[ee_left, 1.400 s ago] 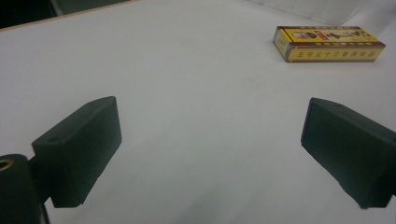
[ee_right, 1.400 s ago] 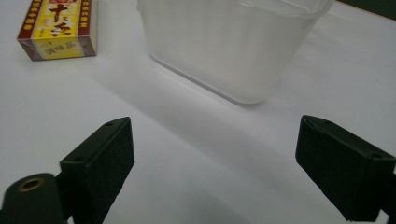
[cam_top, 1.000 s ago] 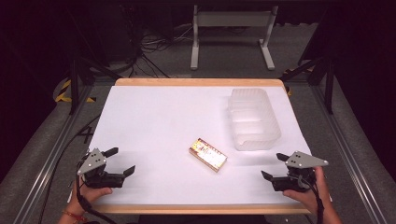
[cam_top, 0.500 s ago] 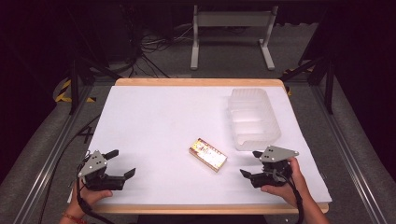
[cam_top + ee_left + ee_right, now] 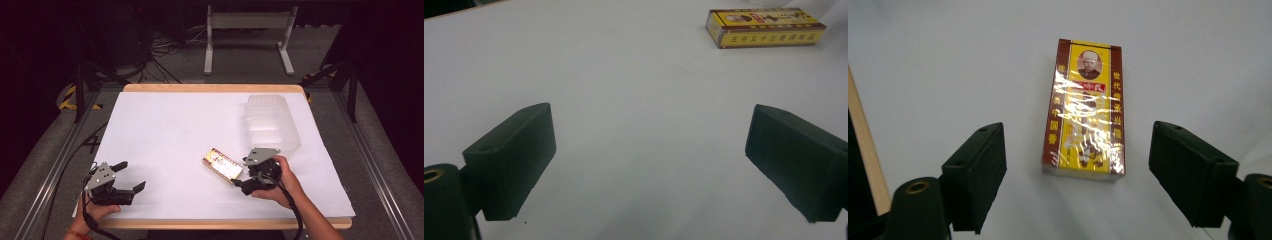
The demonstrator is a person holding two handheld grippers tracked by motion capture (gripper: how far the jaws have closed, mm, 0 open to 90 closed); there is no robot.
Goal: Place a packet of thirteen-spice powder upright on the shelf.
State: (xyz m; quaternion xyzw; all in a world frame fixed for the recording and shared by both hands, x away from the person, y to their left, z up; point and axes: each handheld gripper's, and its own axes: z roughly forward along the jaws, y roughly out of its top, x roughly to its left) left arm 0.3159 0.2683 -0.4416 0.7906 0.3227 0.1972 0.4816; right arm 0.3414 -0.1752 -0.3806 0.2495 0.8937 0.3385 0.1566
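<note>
— Fingers first: how does the right gripper (image 5: pixel 239 181) stand?
— Its jaws have just been closing, yet they are spread wider than the yellow box (image 5: pixel 1085 110), whose near end lies ahead of them, touched by neither pad.
— Where is that box?
— Flat on the white table (image 5: pixel 165 130), just beside the right gripper's tips and near the clear plastic container (image 5: pixel 271 122), which stands beyond it toward the far right corner.
— And the left gripper (image 5: pixel 131 176)?
— Well apart from the box, near the table's front left corner. Its fingers (image 5: pixel 514 160) are spread wide over bare tabletop, pinching nothing; the box (image 5: pixel 765 26) lies far ahead of them.
</note>
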